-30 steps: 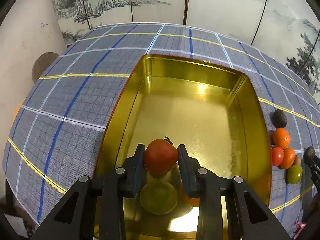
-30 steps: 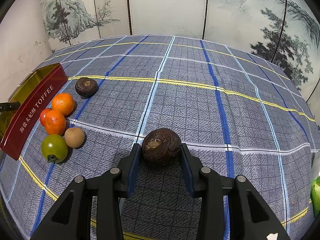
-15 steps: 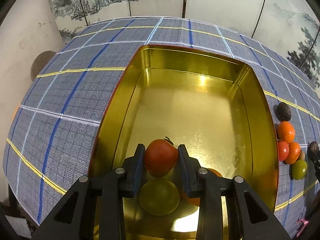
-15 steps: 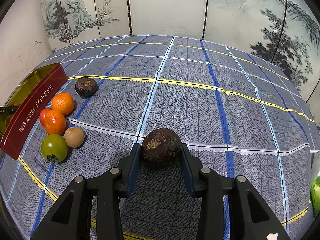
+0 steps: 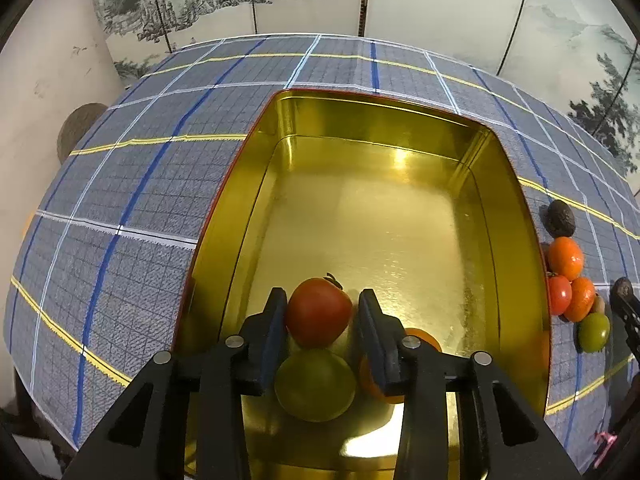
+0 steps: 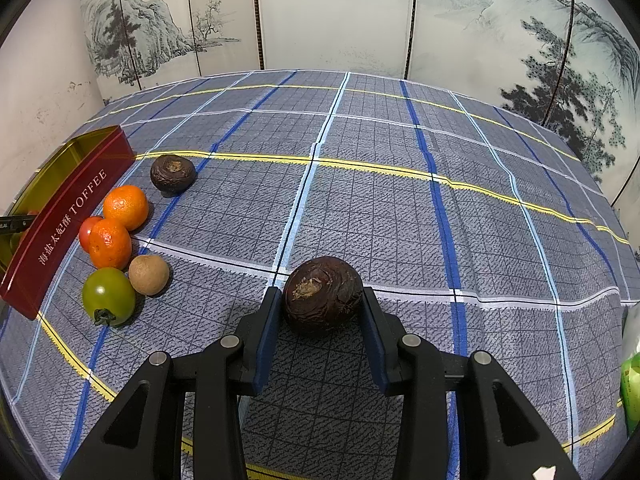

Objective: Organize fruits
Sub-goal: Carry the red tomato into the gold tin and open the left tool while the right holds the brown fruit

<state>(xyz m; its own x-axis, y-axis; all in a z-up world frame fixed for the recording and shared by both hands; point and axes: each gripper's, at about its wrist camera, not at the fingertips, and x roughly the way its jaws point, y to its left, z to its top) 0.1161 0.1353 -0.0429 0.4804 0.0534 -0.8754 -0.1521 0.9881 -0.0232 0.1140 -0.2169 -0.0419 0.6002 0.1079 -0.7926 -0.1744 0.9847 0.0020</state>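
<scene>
In the left wrist view my left gripper [image 5: 322,300] hangs inside the gold tin [image 5: 516,240]. A red tomato [image 5: 318,312] sits between its jaws, which are opening; a thin gap shows at the right pad. Below it in the tin lie a green fruit [image 5: 315,384] and an orange [image 5: 424,340]. In the right wrist view my right gripper [image 6: 320,304] is shut on a dark brown wrinkled fruit [image 6: 322,294] on the checked cloth.
Beside the tin's red wall [image 6: 68,216] lie two oranges [image 6: 125,207], a red tomato [image 6: 85,230], a green tomato [image 6: 108,296], a small tan fruit [image 6: 149,275] and another dark fruit [image 6: 173,173]. A green object [image 6: 631,392] sits at the right edge.
The left jaws have parted slightly, leaving a gap beside the red tomato. The right gripper and its dark fruit have not moved.
</scene>
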